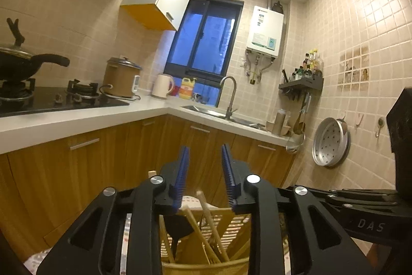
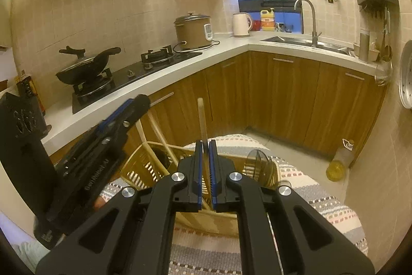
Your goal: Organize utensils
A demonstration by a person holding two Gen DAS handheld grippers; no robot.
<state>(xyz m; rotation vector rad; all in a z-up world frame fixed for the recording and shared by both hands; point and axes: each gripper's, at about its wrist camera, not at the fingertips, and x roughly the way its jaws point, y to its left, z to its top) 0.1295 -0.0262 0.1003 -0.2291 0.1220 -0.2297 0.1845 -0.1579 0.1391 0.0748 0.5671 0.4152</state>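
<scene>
A slatted wooden utensil holder [image 2: 139, 169] stands on a patterned cloth [image 2: 322, 200]. In the right wrist view my right gripper [image 2: 205, 143] is shut on the thin wooden handle [image 2: 201, 117] of a utensil that stands upright over the holder. My left gripper [image 1: 204, 149] hovers above the holder [image 1: 231, 223], jaws apart, with nothing pressed between the blue pads. Beneath it wooden sticks [image 1: 208, 221] and a black spatula [image 1: 177, 226] lean in the holder. The left gripper [image 2: 134, 105] shows at the left of the right view. A black slotted utensil [image 2: 257, 159] sits in the holder's right end.
An L-shaped white counter [image 2: 231, 48] over wooden cabinets runs behind, with a wok [image 2: 87, 68] on the stove, a rice cooker [image 2: 193, 30], a kettle [image 2: 242, 23] and a sink [image 2: 303, 41]. An oil bottle [image 2: 340, 161] stands on the floor at the right wall.
</scene>
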